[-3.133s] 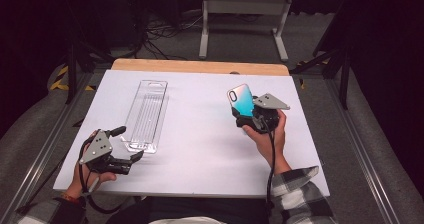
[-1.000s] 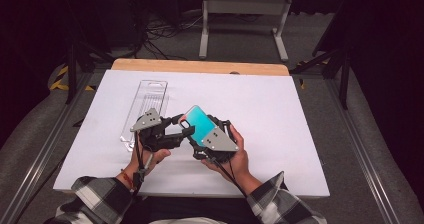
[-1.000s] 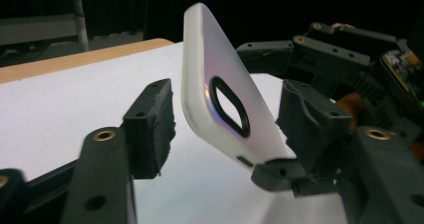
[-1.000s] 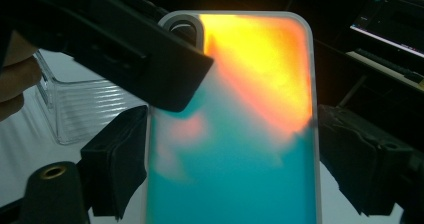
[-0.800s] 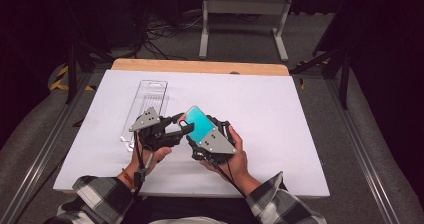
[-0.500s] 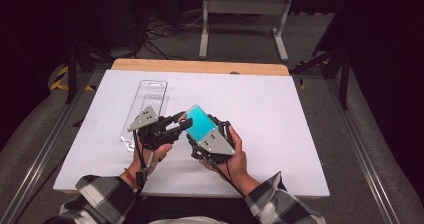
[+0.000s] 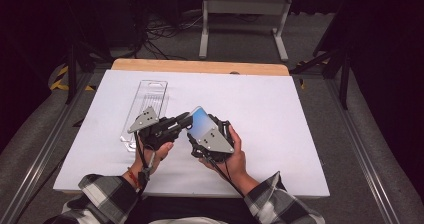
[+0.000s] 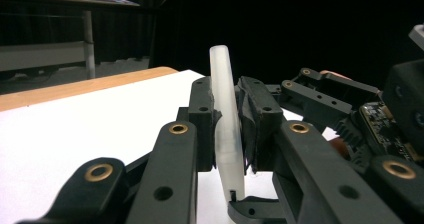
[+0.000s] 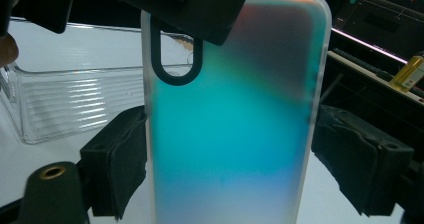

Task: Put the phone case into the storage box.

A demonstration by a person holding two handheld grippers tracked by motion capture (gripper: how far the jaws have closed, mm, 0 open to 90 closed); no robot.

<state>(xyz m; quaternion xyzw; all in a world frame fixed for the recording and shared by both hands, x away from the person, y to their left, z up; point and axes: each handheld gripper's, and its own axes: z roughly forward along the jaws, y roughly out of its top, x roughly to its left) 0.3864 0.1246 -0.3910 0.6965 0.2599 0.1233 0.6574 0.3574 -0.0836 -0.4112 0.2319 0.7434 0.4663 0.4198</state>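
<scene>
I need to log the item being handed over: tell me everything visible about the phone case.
The phone case is frosted, translucent plastic tinted teal to blue, with rounded corners and an oval camera cutout. It is held up above the white table, gripped across its width by the right gripper, while the left gripper is clamped on its thin edge.

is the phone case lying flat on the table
No, the phone case is held up off the table between both grippers.

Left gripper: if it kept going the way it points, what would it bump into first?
Probably the right gripper. The left gripper, shut on the phone case, points straight at it, and its linkages sit just behind the case, though depth is hard to judge.
</scene>
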